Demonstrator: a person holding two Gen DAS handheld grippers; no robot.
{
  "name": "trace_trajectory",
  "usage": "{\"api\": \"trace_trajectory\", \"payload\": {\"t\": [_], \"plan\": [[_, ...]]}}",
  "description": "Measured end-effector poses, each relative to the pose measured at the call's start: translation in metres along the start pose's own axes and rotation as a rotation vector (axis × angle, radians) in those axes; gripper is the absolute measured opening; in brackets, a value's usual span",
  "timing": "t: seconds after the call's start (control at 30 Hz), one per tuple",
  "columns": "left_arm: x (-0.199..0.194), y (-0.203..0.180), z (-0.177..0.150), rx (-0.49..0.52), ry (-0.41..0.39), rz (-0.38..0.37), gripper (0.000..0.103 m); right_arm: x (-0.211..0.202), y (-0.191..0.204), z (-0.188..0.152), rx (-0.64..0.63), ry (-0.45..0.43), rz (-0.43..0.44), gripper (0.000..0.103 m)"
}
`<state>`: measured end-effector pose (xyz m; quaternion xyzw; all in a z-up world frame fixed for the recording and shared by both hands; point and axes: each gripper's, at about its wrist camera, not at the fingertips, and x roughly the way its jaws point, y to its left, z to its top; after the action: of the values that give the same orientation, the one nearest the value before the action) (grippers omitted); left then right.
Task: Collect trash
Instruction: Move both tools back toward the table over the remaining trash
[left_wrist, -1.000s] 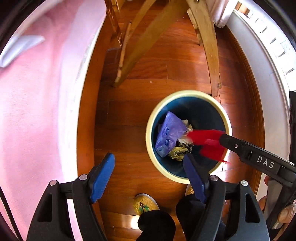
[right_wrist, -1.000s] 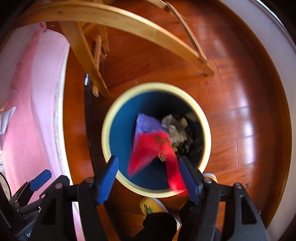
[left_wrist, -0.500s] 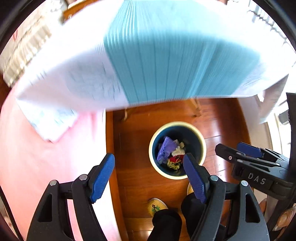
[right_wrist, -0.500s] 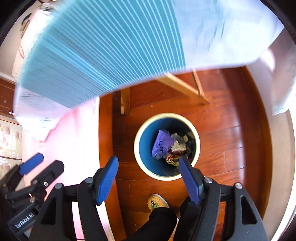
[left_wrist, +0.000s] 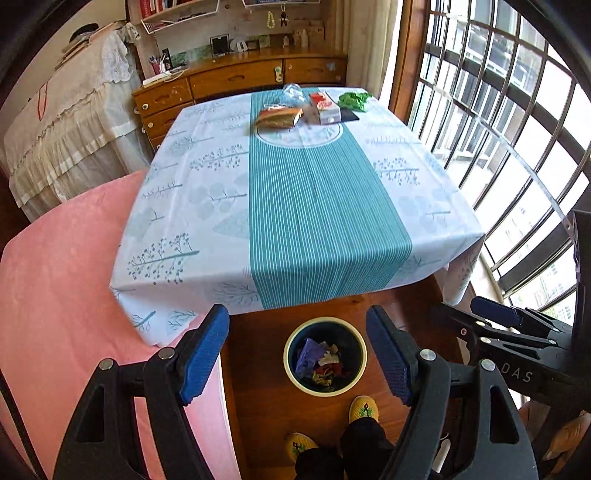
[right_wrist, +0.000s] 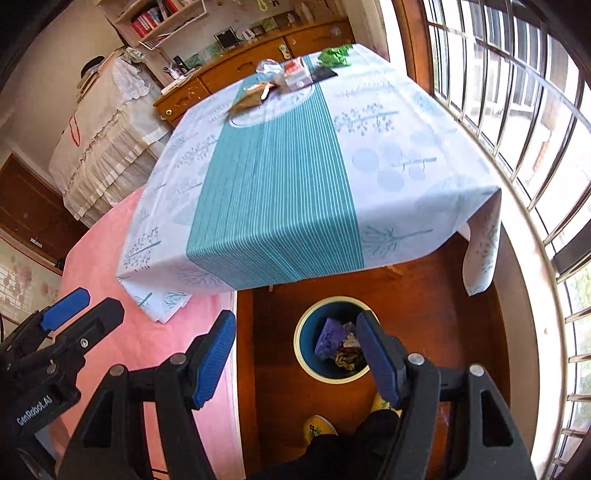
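A round blue bin with a cream rim (left_wrist: 291, 341) (right_wrist: 301, 349) stands on the wooden floor below the table's near edge, holding a purple bag, crumpled paper and a red wrapper. Both grippers hang high above it. My left gripper (left_wrist: 297, 350) is open and empty. My right gripper (right_wrist: 295, 354) is open and empty too. At the table's far end lie a brown snack bag (left_wrist: 279, 117) (right_wrist: 251, 95), a clear plastic bag (left_wrist: 293, 92), a red-and-white carton (left_wrist: 325, 107) (right_wrist: 295, 75) and a crumpled green wrapper (left_wrist: 354, 100) (right_wrist: 334, 55).
The table wears a white cloth with a teal striped runner (left_wrist: 317, 199). A pink-covered surface (left_wrist: 55, 295) fills the left. A barred window (left_wrist: 517, 129) runs along the right. A wooden dresser (left_wrist: 236, 75) stands behind the table. The person's yellow slippers (left_wrist: 364, 408) are near the bin.
Both grippers have risen from just above the bin to well above table height. A red wrapper fell from the right gripper into the bin. The tabletop and its trash have come into view.
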<state>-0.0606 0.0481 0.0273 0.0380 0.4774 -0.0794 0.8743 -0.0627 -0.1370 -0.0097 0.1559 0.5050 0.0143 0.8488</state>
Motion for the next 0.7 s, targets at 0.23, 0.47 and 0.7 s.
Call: {"api": "trace_trajectory", "payload": {"t": [0.23, 0.47, 0.7], "plan": [[-0.035, 0.011, 0.030, -0.019, -0.074, -0.015, 0.075, -0.038, 0.011, 0.023, -0.021, -0.079, -0.014, 0.068], [-0.036, 0.026, 0.057, -0.008, -0.108, 0.015, 0.075, -0.051, 0.028, 0.055, -0.067, -0.144, 0.005, 0.068], [0.002, 0.038, 0.097, -0.007, -0.070, 0.044, 0.075, -0.024, 0.043, 0.106, -0.149, -0.135, 0.034, 0.068]]}}
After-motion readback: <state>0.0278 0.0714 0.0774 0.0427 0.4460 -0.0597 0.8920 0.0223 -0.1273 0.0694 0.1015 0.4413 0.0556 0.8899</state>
